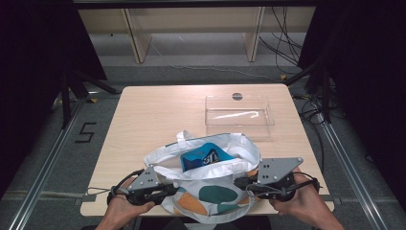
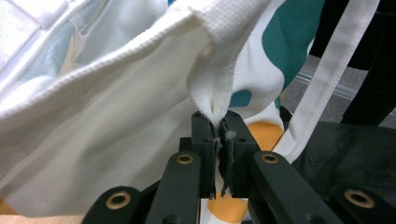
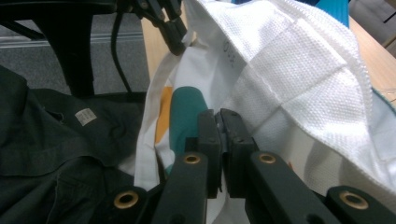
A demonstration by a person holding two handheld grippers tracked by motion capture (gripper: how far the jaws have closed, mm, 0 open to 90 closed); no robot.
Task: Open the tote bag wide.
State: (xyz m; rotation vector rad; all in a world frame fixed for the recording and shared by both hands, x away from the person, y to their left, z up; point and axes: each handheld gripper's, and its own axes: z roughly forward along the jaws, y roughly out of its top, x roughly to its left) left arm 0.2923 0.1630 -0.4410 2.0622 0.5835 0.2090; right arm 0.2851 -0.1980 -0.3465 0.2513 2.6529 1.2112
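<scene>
White fabric tote bag (image 1: 206, 187) printed with teal and orange blobs sat at the near edge of the pale wooden counter (image 1: 143, 120), its mouth held wide so that it faced upward and away from the person. At the left of the high view, the person's left hand (image 1: 119, 206) held the left tongs (image 1: 167, 188), a black tool with a grey three-cornered plate on top, against the bag's left rim. In the left gripper view those tongs (image 2: 219, 126) were clamped together on a pinched fold of the white woven rim, with frayed threads trailing down between the jaws and a white strap (image 2: 327, 79) hanging just beside them.

Inside the open bag lay a blue packet with white lettering (image 1: 203, 157), partly covered by the rim. Beyond the bag, toward the far right of the counter, stood a clear rectangular plastic tray (image 1: 239, 112), well apart from it, with a small dark round hole (image 1: 237, 96) in the counter just behind.

At the right, the person's right hand (image 1: 299, 199) held the right tongs (image 1: 242, 184) against the bag's right rim. In the right gripper view these tongs (image 3: 219, 116) stood closed, with the bag's cloth pressed between the jaws, and dark clothing (image 3: 56, 154) showed to the left below.
</scene>
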